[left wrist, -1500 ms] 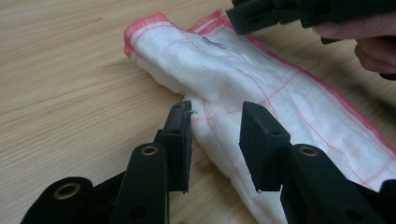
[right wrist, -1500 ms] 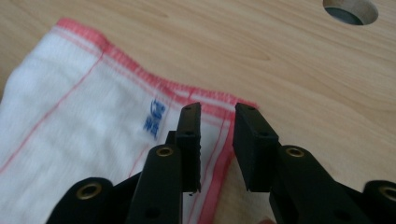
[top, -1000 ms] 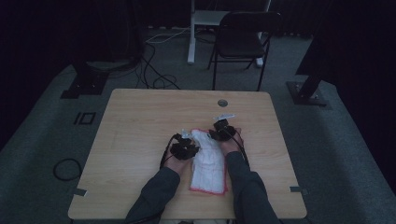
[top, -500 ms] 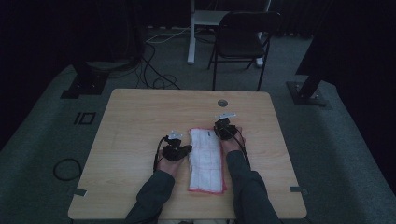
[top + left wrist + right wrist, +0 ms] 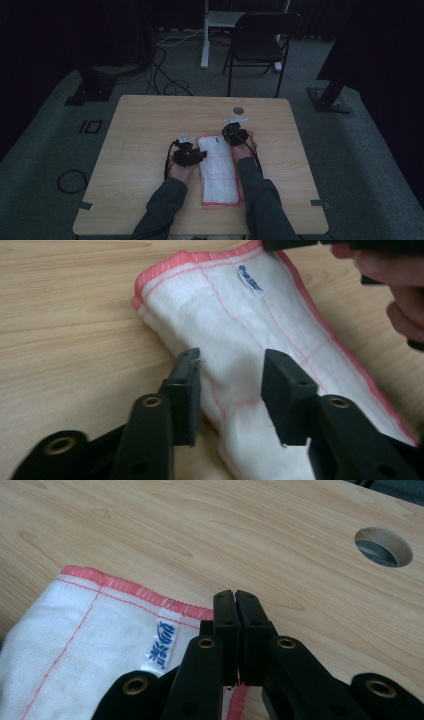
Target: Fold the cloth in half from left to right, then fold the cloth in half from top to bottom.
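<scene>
A light wooden tabletop stands on grey carpet. A round cable hole is cut near its far edge, right of centre. Beyond the far side stands a dark folding chair beside a white post. Black cables trail over the floor at the far left, and a coiled one lies near left.

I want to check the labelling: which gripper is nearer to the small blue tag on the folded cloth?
Right. The right gripper is shut at the far corner of the cloth, beside the blue tag. The left gripper, open, sits farther down its side edge.
</scene>
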`<move>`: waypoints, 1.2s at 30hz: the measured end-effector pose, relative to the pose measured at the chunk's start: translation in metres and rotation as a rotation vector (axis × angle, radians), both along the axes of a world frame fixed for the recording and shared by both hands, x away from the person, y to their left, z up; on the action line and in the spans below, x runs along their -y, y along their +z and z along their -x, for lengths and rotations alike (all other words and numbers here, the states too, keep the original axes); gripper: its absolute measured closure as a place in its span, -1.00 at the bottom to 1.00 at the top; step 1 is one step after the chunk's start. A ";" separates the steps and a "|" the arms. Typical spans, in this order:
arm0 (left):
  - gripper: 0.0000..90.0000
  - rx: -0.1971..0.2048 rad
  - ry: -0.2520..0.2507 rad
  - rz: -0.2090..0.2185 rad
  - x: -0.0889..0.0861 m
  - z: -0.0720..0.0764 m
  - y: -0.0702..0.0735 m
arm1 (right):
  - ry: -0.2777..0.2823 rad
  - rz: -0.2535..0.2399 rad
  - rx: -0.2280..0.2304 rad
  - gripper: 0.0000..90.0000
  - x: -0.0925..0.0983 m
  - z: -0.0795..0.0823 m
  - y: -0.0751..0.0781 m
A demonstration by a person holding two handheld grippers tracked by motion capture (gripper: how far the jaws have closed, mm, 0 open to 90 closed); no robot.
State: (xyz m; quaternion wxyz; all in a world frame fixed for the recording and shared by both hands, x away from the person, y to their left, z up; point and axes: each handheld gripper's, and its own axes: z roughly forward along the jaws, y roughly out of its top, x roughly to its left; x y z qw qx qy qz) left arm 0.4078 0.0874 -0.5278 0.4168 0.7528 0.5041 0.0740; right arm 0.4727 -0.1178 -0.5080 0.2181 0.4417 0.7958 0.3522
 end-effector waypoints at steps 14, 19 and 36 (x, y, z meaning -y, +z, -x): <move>0.96 -0.030 0.096 -0.037 -0.017 -0.019 -0.004 | -0.002 -0.003 -0.021 0.65 0.010 0.005 -0.007; 0.93 -0.024 0.107 -0.049 -0.022 -0.022 -0.003 | -0.001 -0.014 -0.032 0.61 0.014 0.007 -0.011; 0.86 -0.022 0.106 -0.075 -0.025 -0.029 -0.001 | 0.023 -0.019 -0.052 0.49 0.001 0.006 -0.018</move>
